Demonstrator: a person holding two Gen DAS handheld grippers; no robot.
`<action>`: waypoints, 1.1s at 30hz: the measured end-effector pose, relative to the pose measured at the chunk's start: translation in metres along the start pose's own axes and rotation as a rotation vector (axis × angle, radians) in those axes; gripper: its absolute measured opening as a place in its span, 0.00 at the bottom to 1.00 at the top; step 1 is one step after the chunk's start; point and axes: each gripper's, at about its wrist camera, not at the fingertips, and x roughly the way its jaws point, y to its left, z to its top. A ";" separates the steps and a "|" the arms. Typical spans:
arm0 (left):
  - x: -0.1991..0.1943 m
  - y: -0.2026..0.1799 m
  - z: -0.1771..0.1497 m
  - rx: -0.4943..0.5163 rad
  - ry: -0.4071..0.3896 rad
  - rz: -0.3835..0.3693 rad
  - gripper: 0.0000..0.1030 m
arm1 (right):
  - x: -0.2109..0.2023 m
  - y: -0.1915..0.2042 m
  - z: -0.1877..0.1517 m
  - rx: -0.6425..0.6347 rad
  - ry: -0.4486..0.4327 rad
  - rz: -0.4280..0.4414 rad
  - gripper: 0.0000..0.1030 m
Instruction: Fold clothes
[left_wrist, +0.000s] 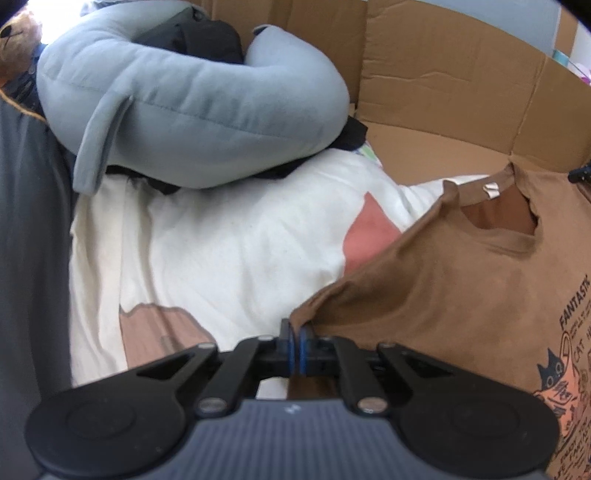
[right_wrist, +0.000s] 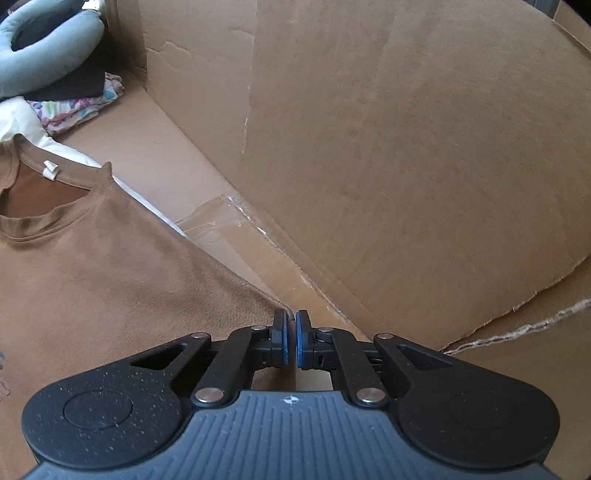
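Left wrist view: the brown shirt (left_wrist: 461, 280) lies flat, print side up, on a white sheet (left_wrist: 207, 251) and cardboard (left_wrist: 443, 92), collar toward the far cardboard wall, its length running from there back toward the cameras. The left claw (left_wrist: 294, 332) is clamped on its left shoulder edge; the right claw (right_wrist: 291, 325) is clamped on the right shoulder edge. A blue pillow (left_wrist: 192, 122) lies beyond the sheet.

Brown cotton T-shirt (left_wrist: 443, 280) with ribbed crew neck, white neck label and cat-and-text print lies spread front up. Both side edges are lifted into taut ridges.
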 end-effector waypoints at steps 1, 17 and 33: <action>0.002 0.002 0.000 -0.008 0.000 0.003 0.03 | 0.003 0.001 0.000 0.002 0.002 -0.006 0.03; -0.020 -0.031 0.038 -0.021 0.065 0.069 0.33 | -0.068 -0.017 -0.029 0.221 -0.080 0.079 0.49; -0.018 -0.176 0.118 0.092 0.041 -0.024 0.38 | -0.123 -0.013 -0.145 0.499 -0.142 0.156 0.49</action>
